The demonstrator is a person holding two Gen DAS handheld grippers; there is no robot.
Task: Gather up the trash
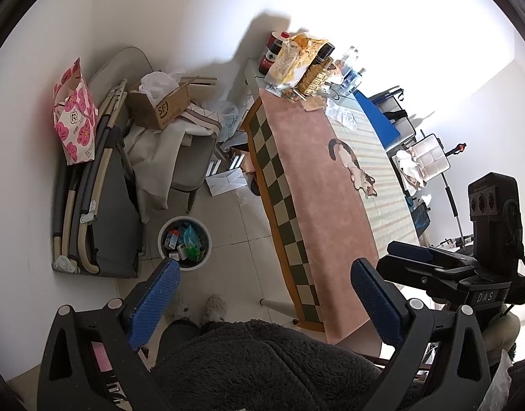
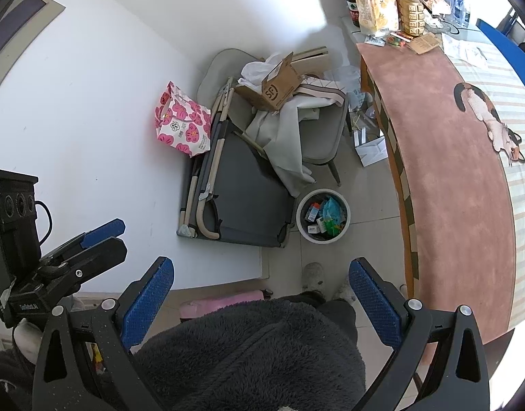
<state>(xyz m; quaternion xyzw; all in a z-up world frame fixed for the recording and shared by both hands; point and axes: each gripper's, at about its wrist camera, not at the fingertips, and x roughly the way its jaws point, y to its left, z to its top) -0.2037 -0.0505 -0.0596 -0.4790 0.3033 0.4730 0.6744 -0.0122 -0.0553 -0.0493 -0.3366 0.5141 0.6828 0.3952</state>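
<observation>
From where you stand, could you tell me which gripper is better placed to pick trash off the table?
Right, probably: both grippers are open and empty, but the table lies on the right gripper side.

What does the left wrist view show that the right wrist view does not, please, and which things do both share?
Only the left wrist view shows the right gripper and the white compartment tray beyond the table. Only the right wrist view shows the left gripper and the framed panel on the wall. Both share the trash bin holding packets, the SF cardboard box, the floral bag and the cat tablecloth.
</observation>
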